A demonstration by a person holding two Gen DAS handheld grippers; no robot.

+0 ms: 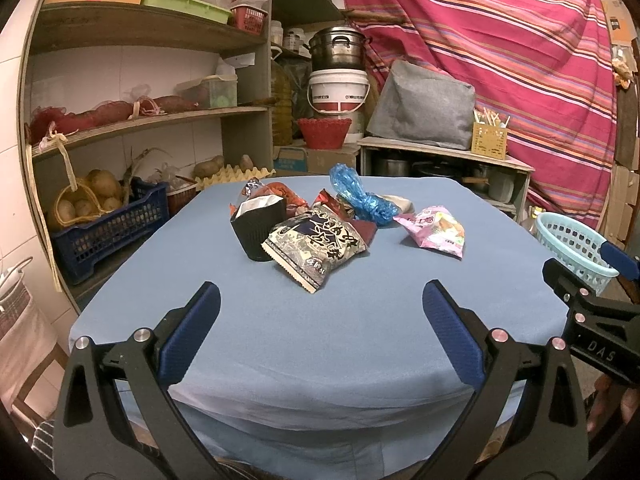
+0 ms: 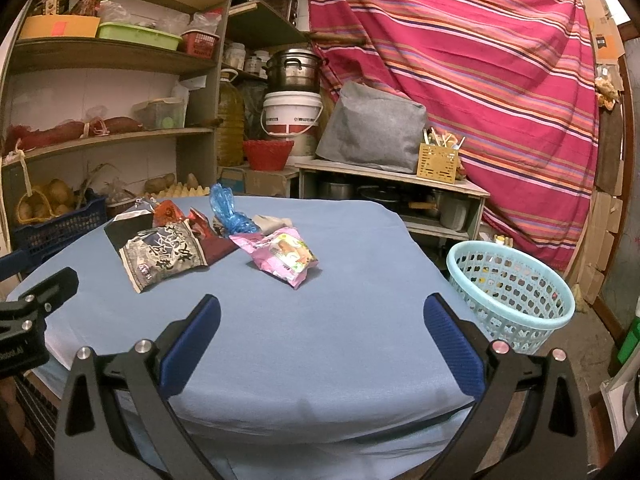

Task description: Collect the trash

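A pile of trash lies at the far side of the blue-clothed table (image 1: 280,340): a black cup (image 1: 258,228), a black-and-white snack bag (image 1: 316,246), a crumpled blue plastic bag (image 1: 360,196), a pink wrapper (image 1: 438,230) and red wrappers (image 1: 280,194). The same pile shows in the right wrist view, with the snack bag (image 2: 164,258), the pink wrapper (image 2: 286,258) and the blue bag (image 2: 232,212). A light blue basket (image 2: 508,292) stands beside the table on the right. My left gripper (image 1: 320,304) and right gripper (image 2: 320,312) are open and empty above the near table edge.
Wooden shelves (image 1: 140,120) with baskets, potatoes and boxes stand to the left. A low cabinet (image 1: 440,156) with a grey bag, a bucket and a pot stands behind the table. A striped red cloth (image 1: 500,60) hangs at the back right.
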